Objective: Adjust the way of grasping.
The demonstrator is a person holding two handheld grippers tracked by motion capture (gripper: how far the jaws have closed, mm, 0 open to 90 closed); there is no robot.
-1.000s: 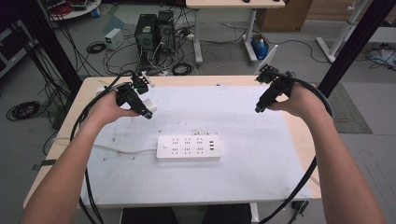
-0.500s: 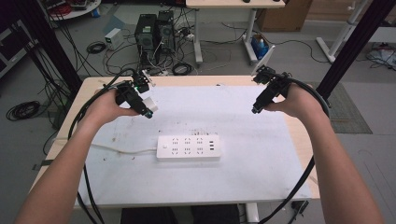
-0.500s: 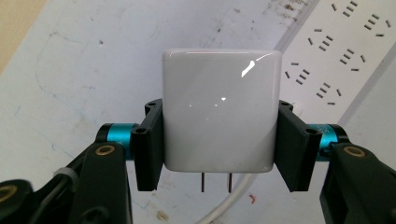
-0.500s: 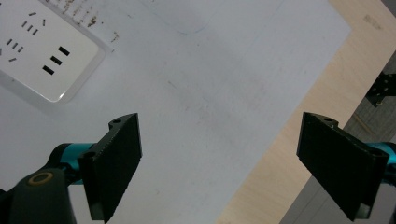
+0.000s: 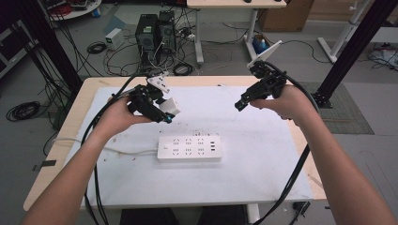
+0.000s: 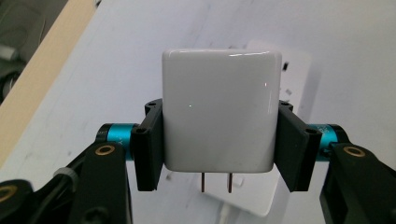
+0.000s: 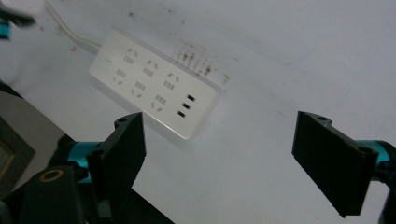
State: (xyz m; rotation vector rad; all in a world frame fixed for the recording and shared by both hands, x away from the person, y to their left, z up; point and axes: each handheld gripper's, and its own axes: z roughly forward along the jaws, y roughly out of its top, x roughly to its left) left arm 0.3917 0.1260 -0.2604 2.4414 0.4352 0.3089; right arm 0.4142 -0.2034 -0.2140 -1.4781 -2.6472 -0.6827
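My left gripper (image 6: pixel 219 144) is shut on a white square plug adapter (image 6: pixel 219 112), whose two metal prongs point down between the jaws. In the high view this left gripper (image 5: pixel 165 115) holds the adapter (image 5: pixel 170 107) in the air, above and left of a white power strip (image 5: pixel 189 148) lying mid-table. The strip (image 7: pixel 154 86) has several sockets and three USB ports. My right gripper (image 7: pixel 219 158) hangs over the table with wide-apart jaws that have just been closing a little, nothing between them. It sits at the right (image 5: pixel 240 105) in the high view.
The strip's white cord (image 5: pixel 117 151) runs left across the white mat (image 5: pixel 263 154) on the wooden table (image 5: pixel 80 108). Black cables trail from both grippers over the table edges. Computer towers (image 5: pixel 154 30) and loose cables stand on the floor behind.
The left hand has carried the adapter right and up, closer to the power strip. The right gripper has shifted slightly left and stays about where it was.
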